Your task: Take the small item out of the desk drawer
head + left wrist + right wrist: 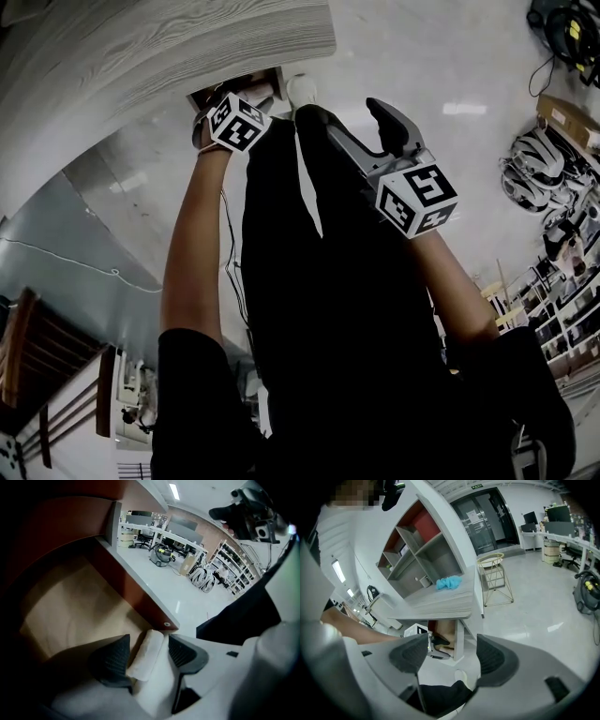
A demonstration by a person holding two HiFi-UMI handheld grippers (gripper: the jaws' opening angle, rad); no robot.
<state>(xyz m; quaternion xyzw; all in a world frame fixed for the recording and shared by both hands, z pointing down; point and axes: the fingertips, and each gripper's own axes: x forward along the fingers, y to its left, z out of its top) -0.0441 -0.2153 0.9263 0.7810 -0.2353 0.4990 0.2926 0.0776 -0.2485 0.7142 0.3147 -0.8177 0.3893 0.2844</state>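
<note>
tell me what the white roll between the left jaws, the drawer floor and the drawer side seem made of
White roll: soft paper or cloth, matte, with fuzzy, slightly crumpled edges; can't tell which.
Drawer floor: pale tan board, perhaps plywood or fibreboard, matte, with a flat even tone.
Drawer side: red-brown laminated board with a pale grey edge strip; smooth, slight sheen.

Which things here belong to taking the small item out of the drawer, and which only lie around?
For the job: open drawer, white roll, left gripper.
Only lying about: blue cloth, wire stand, vacuum cleaner.
</note>
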